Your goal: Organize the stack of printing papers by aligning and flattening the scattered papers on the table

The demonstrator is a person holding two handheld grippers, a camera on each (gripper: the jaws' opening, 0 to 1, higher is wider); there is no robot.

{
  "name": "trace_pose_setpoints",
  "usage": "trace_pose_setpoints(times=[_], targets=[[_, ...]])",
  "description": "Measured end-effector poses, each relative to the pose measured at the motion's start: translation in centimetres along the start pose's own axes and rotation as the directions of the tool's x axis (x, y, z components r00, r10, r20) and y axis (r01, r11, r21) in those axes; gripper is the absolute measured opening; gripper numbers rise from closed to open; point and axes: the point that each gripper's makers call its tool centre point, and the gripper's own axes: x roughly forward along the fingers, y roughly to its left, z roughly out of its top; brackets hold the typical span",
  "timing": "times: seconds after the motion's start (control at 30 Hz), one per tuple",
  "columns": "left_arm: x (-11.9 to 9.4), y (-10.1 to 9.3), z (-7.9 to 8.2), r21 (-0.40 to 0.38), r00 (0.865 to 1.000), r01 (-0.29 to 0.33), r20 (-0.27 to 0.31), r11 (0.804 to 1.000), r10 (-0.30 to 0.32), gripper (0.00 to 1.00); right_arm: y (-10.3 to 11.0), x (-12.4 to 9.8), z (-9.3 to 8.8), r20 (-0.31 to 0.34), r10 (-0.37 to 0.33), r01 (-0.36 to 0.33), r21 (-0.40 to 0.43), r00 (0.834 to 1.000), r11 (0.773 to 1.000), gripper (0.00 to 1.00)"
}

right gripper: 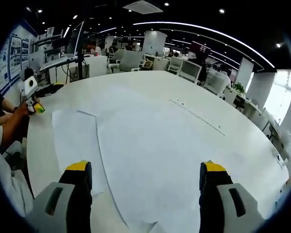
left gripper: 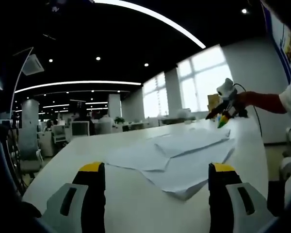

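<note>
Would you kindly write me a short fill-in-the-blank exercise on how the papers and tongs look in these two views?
1. The loose papers lie on a ____ table.
2. The tips of the left tongs are coloured ____.
3. Both jaws of the right tongs stand ____, with nothing held between them.
4. In the left gripper view, the sheets lie ____ rather than squared into one neat stack.

Missing words: white; yellow; open; scattered

Bare table [right gripper: 184, 97] beyond the papers [left gripper: 184, 155] — open passage.
</note>
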Motion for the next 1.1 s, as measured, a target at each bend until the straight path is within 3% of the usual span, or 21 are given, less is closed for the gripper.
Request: trace_pose_setpoints(times=[1.1], targets=[[-0.1,0.1,0.1,0.001,1.0,-0.002,0.001,1.0,0.002,0.9,0.0,1.1,-0.4,-0.035,-0.007,0.007,-0.006,0.999,1.0,0.87]])
